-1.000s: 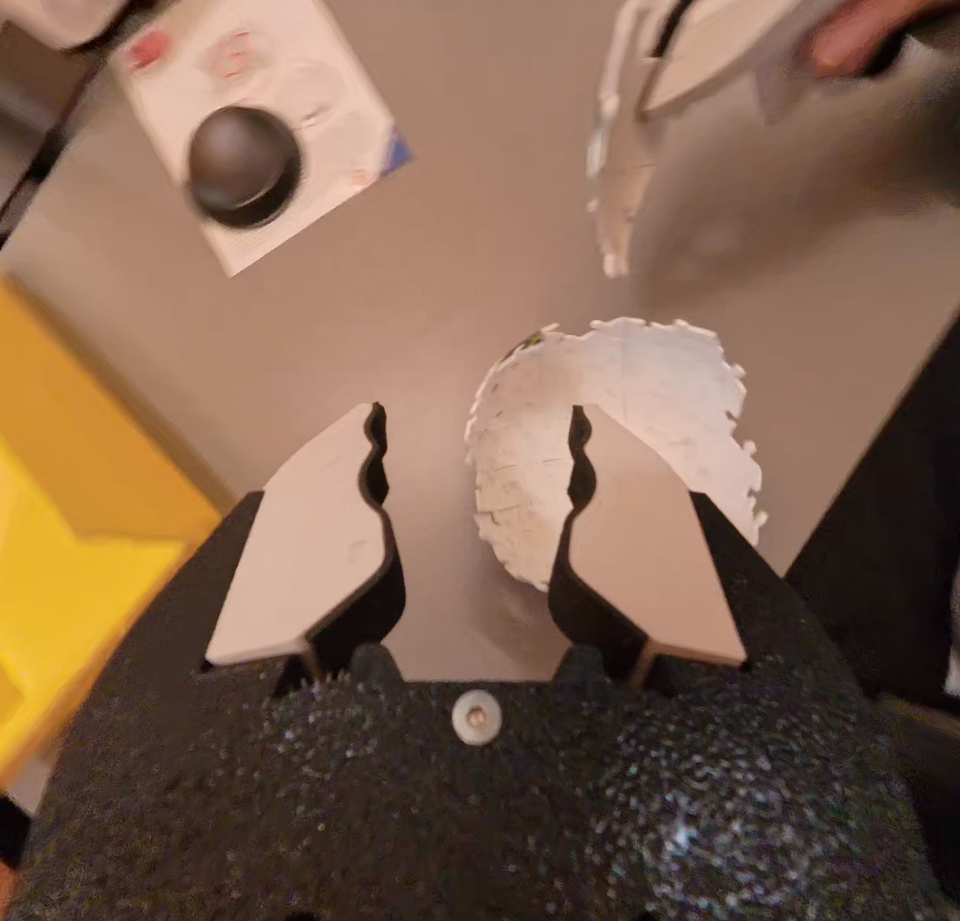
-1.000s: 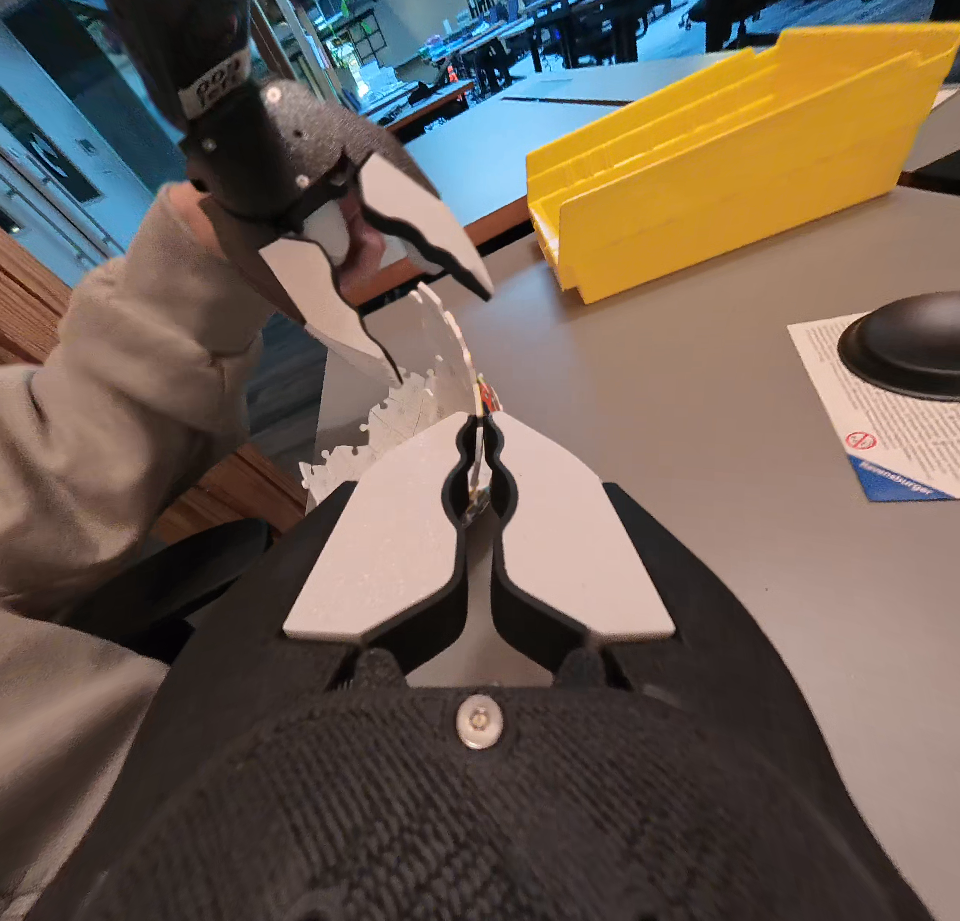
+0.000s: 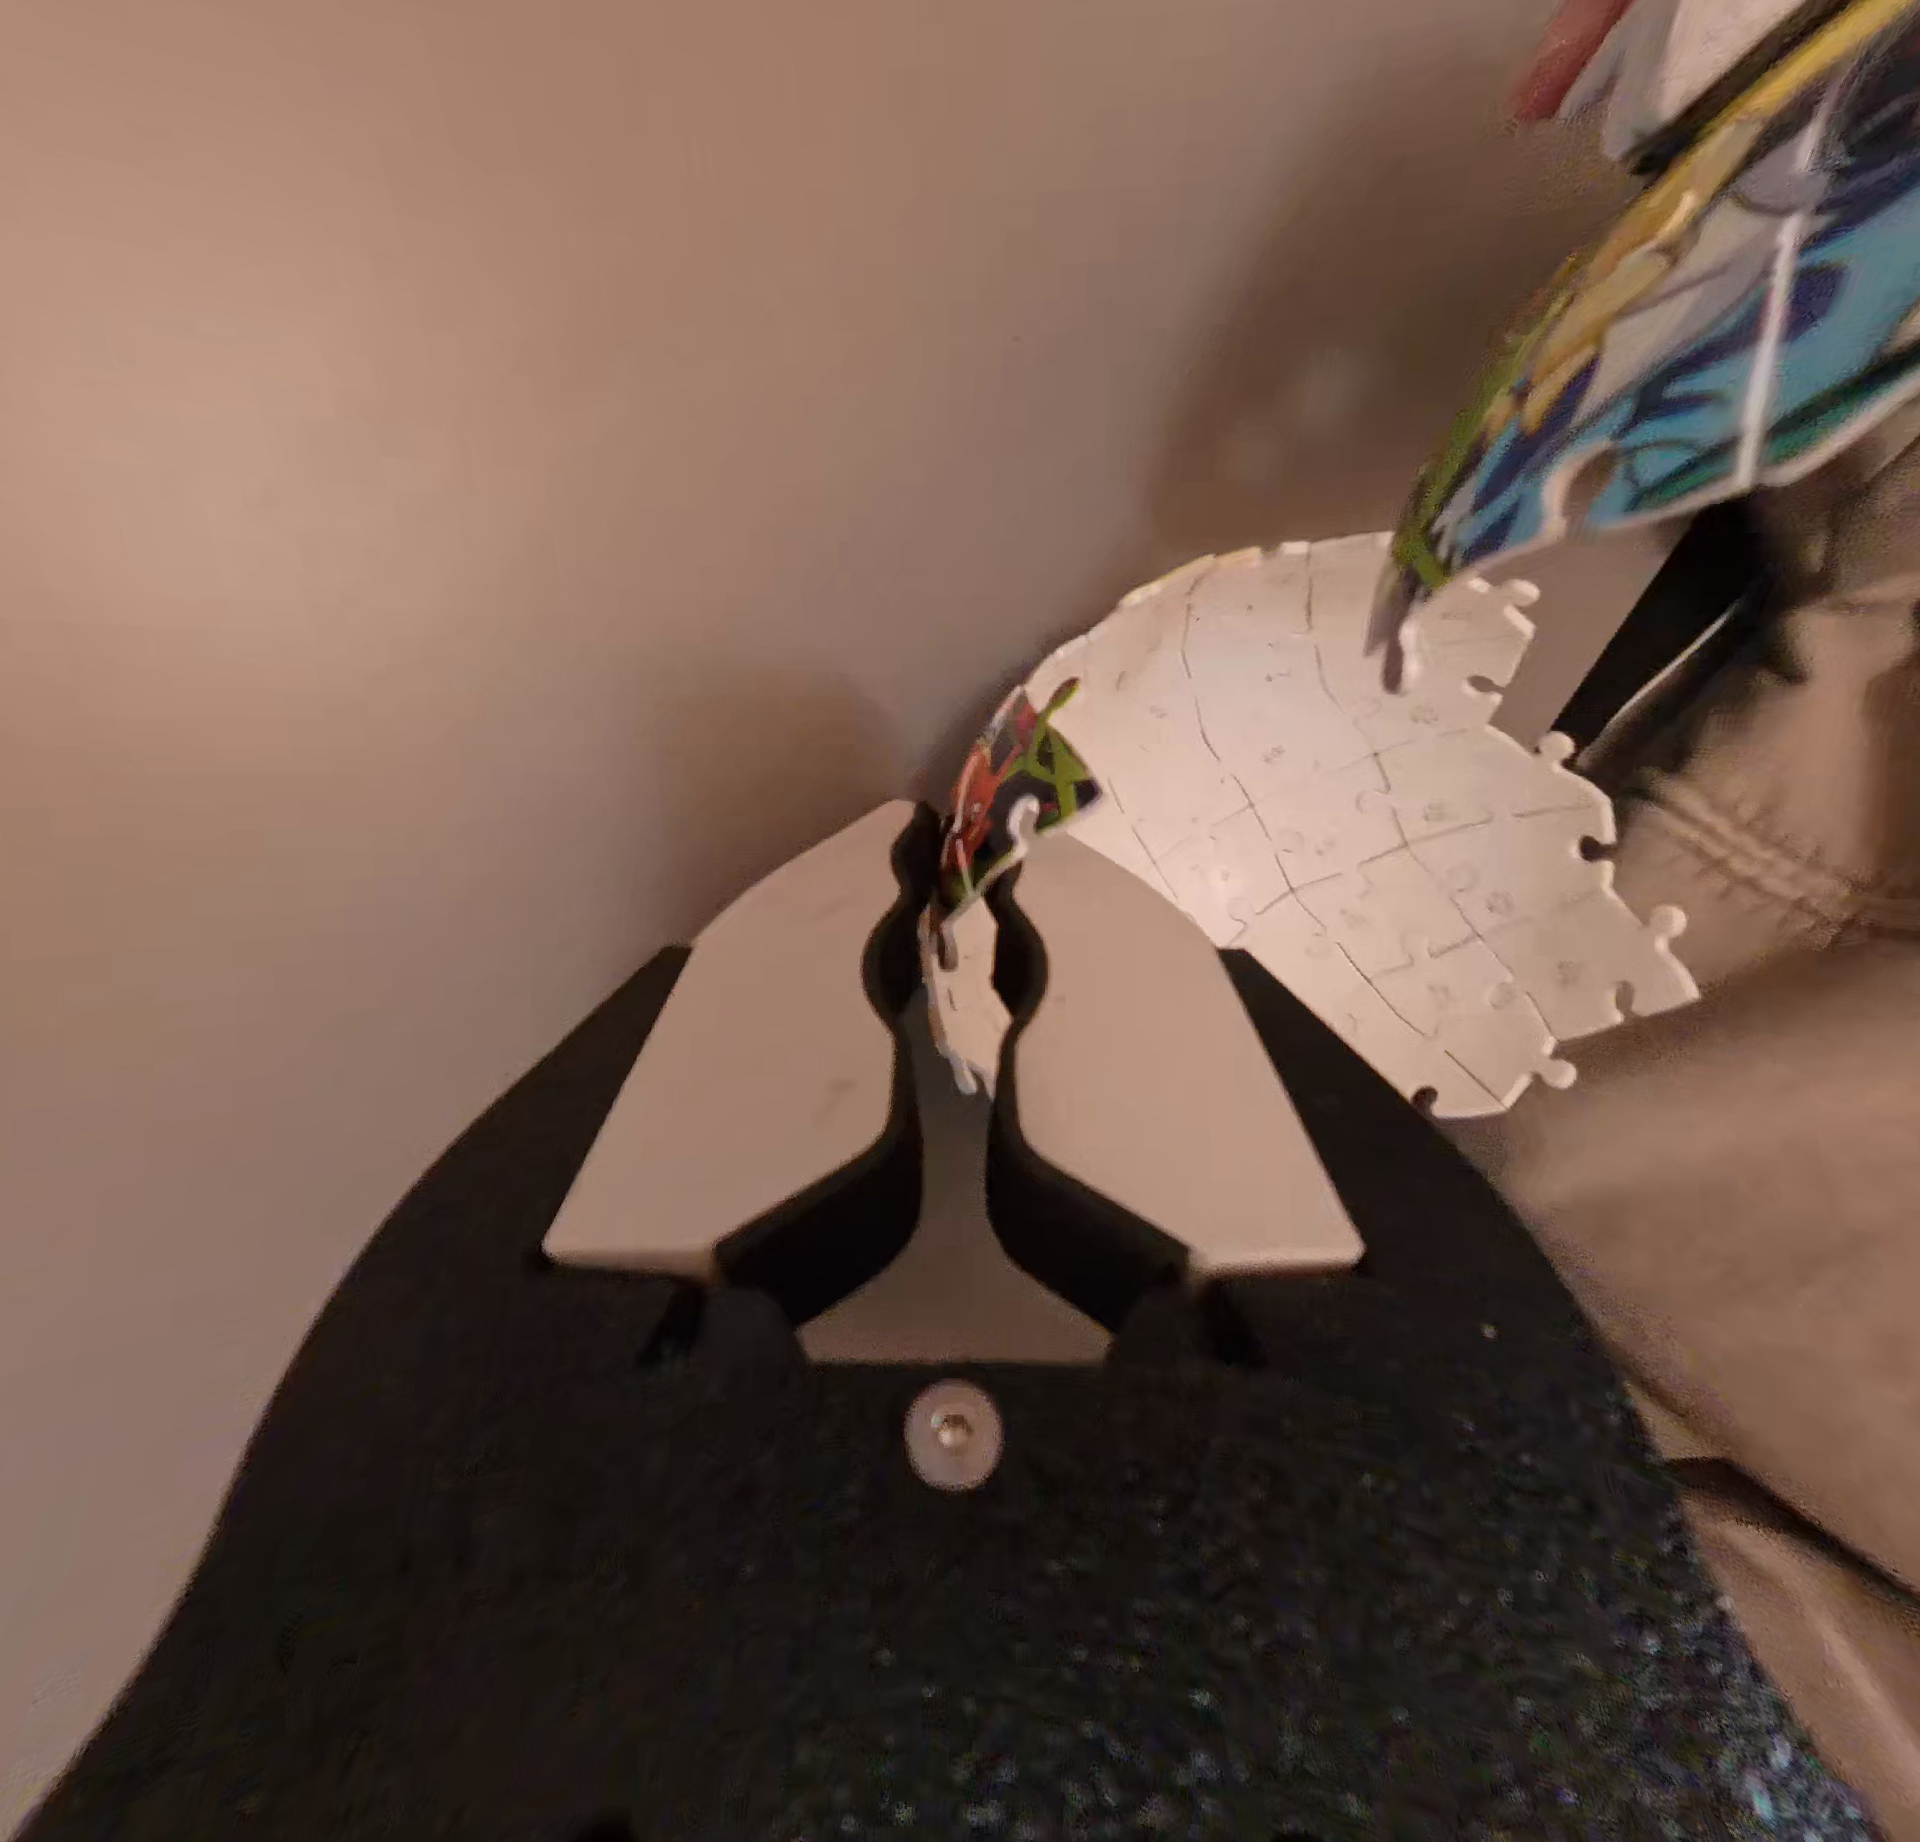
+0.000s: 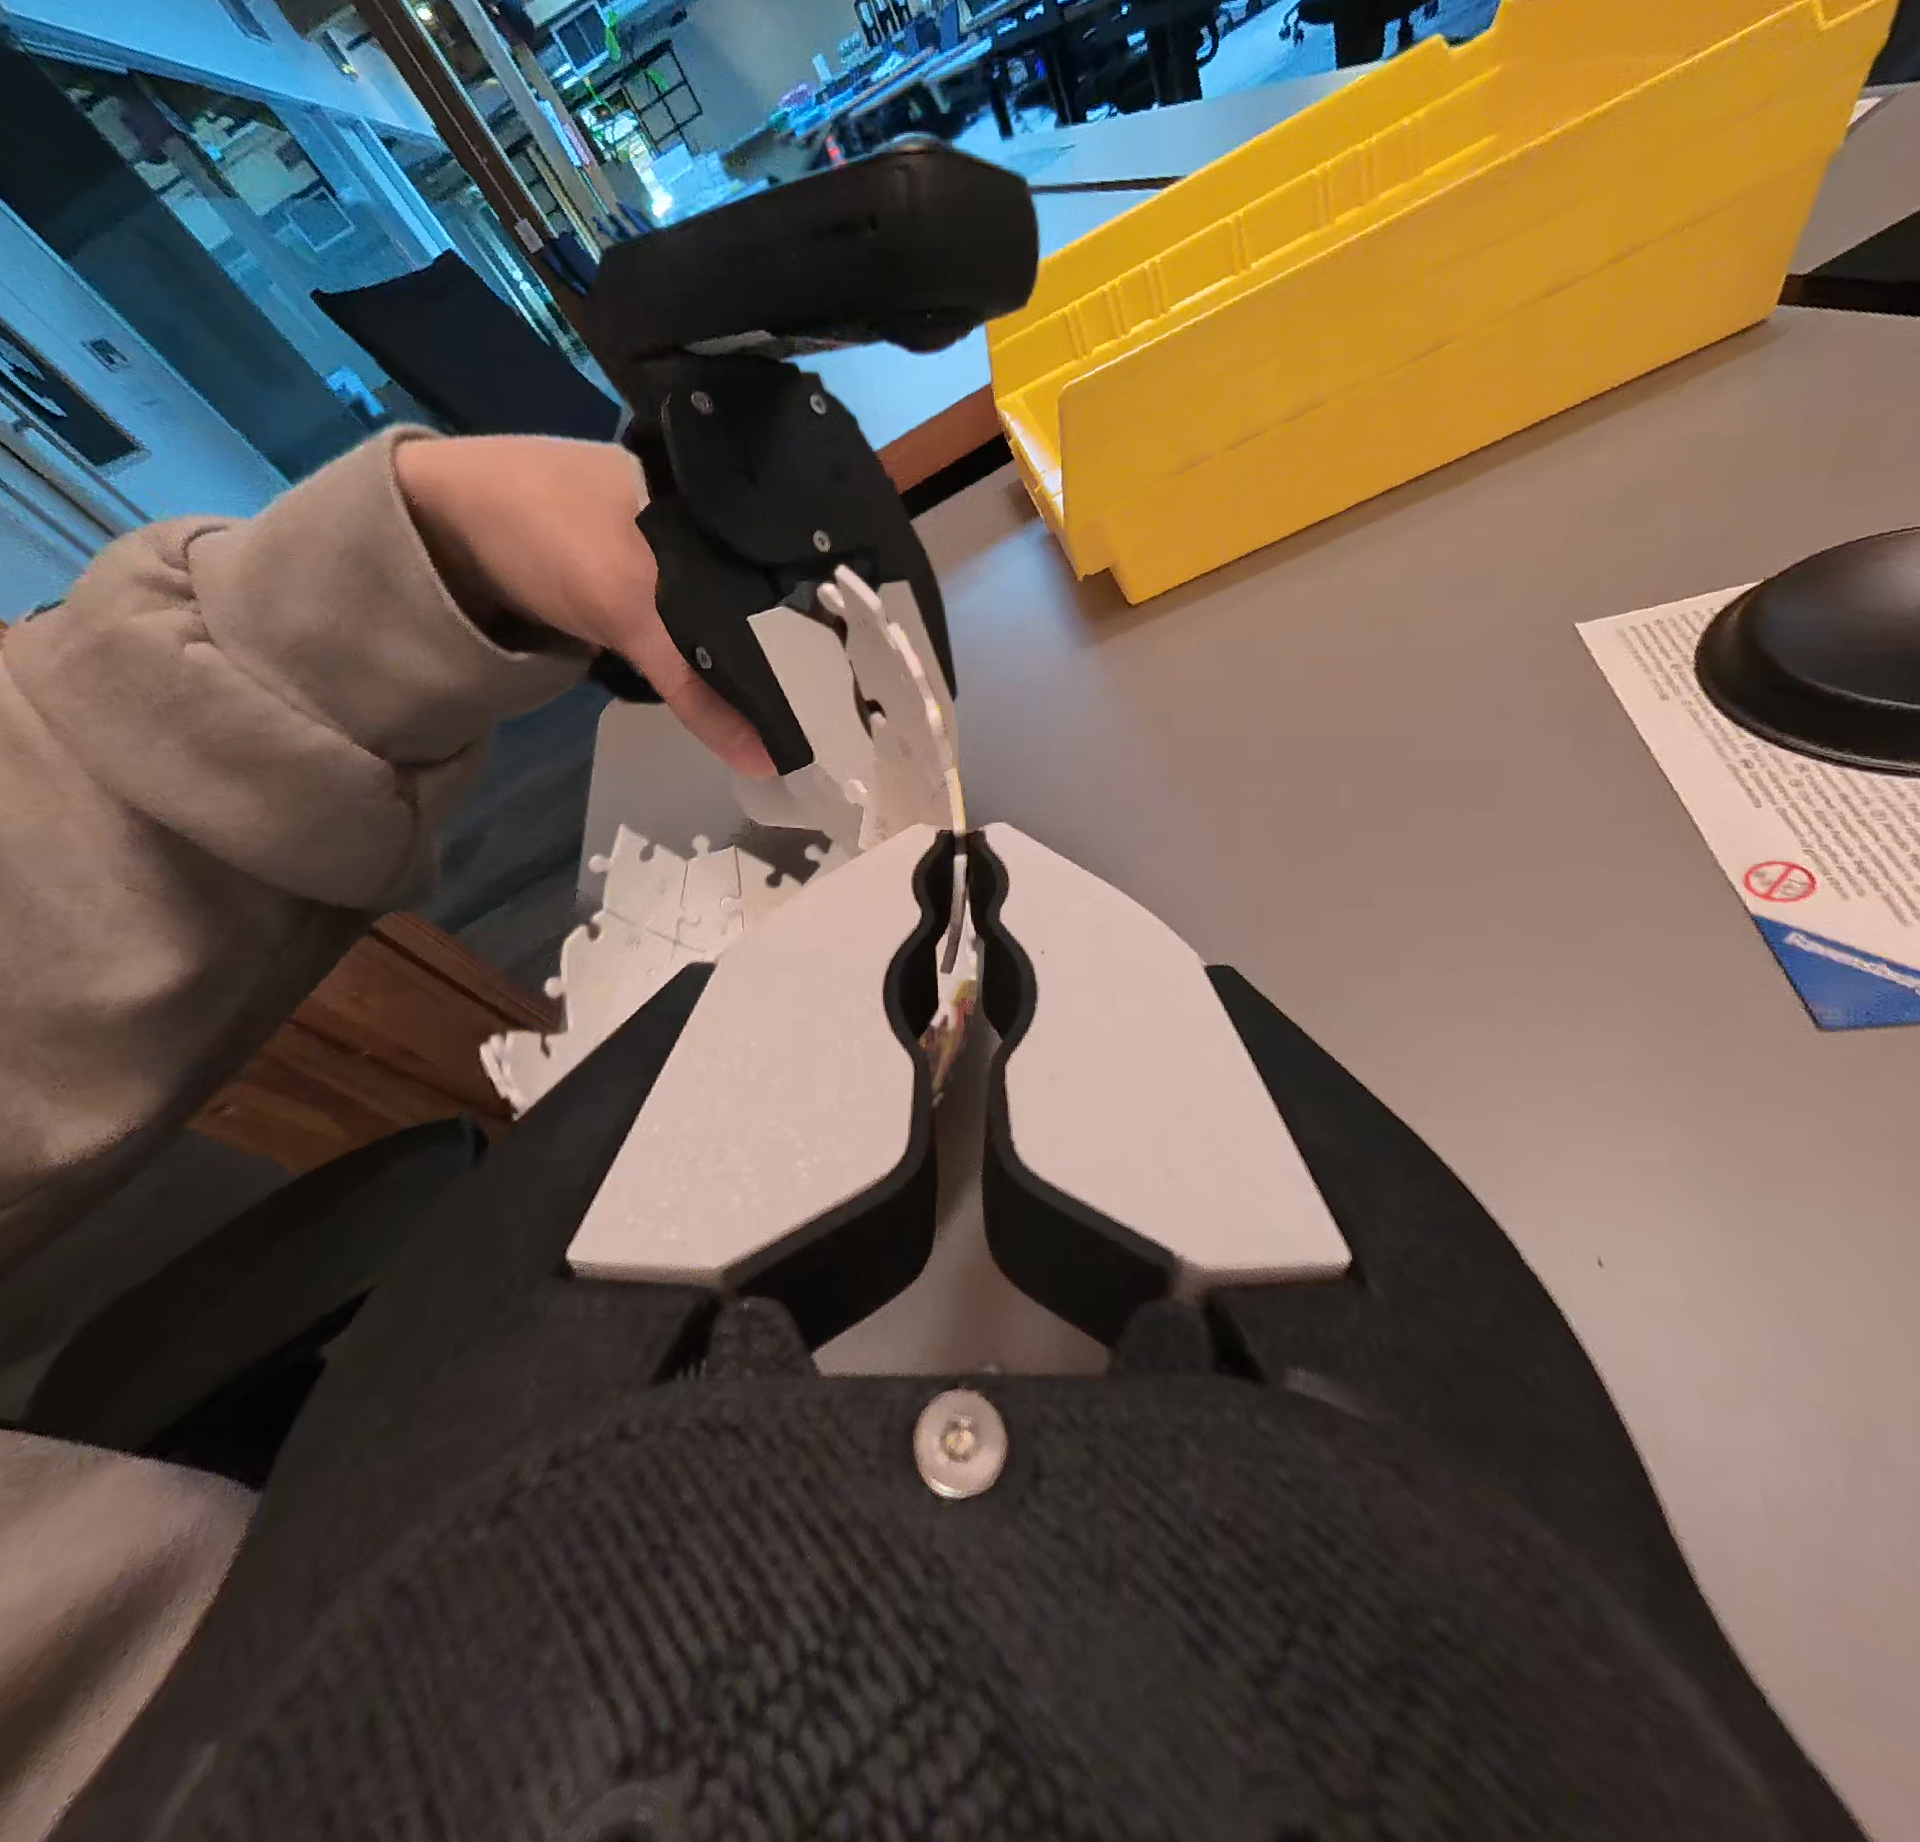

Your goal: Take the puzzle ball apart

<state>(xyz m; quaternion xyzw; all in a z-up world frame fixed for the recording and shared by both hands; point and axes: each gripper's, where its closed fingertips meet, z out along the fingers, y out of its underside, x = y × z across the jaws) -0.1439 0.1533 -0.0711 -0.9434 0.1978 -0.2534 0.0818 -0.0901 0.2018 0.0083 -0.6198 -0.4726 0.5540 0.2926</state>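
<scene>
The puzzle ball is in parts. A bowl-shaped shell (image 3: pixel 1351 857), white inside and printed outside, rests near the table edge; it also shows in the right wrist view (image 4: pixel 644 919). My left gripper (image 3: pixel 966 847) is shut on its near rim. My right gripper (image 4: pixel 961 836) is shut on a curved printed section (image 3: pixel 1714 338), seen edge-on as a white toothed crescent (image 4: pixel 904 712). That section's lower tip hangs over the shell's far rim. The left gripper (image 4: pixel 821 691) is just beyond the right gripper's tips.
A yellow bin (image 4: pixel 1455 317) stands at the back of the grey table (image 4: pixel 1351 961). A black dome (image 4: pixel 1829 649) sits on a printed sheet (image 4: pixel 1766 857) at the right. A person's beige sleeve (image 4: pixel 208 701) fills the left, past the table edge.
The left gripper was open above the shell; it has come down and shut on the shell's rim. The right gripper still holds its section, now closer to the left gripper.
</scene>
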